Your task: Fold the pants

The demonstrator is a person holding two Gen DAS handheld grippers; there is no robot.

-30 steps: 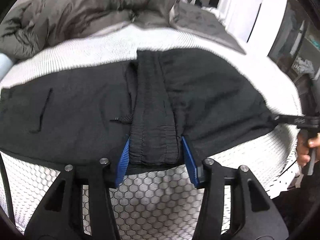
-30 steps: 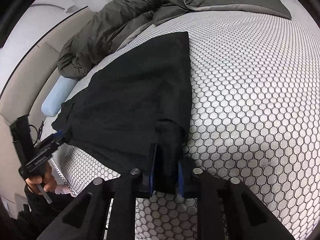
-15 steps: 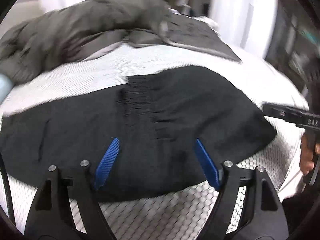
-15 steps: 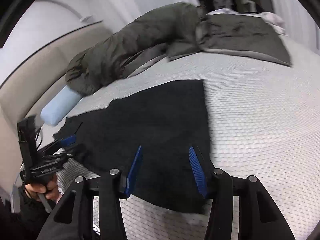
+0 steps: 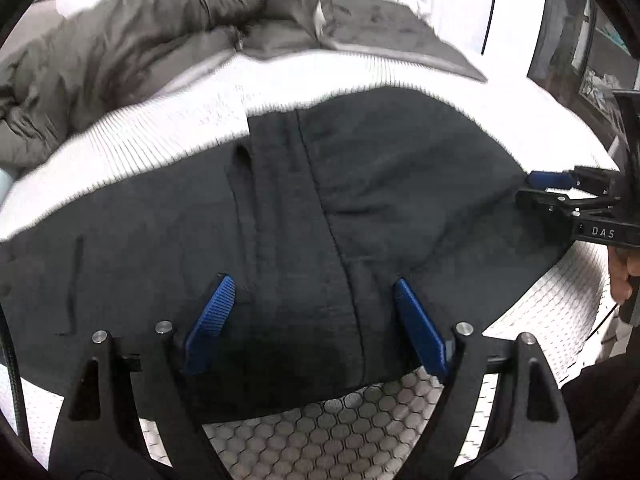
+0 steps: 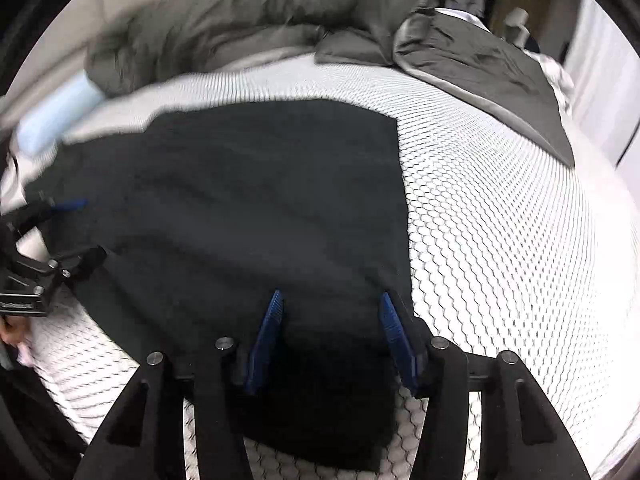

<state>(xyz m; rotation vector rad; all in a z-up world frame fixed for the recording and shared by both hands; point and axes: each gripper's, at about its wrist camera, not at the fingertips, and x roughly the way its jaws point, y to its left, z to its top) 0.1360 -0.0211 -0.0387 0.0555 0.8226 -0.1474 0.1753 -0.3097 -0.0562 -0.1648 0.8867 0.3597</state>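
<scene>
Two sets of tongs, both over one pair of black pants laid flat on a bed with a white honeycomb-patterned cover. Left tongs: blue pads spread wide and still opening, cloth beneath them, nothing pinched. Right tongs: pads parted, opening further, poised above the near hem of the pants, gripping nothing. Pants: folded, waistband seam running away from the left tongs, right edge straight along the cover. Beyond: grey duvet heaped along the far side; pale blue bolster at the left; a hand on the right tongs' handle.
</scene>
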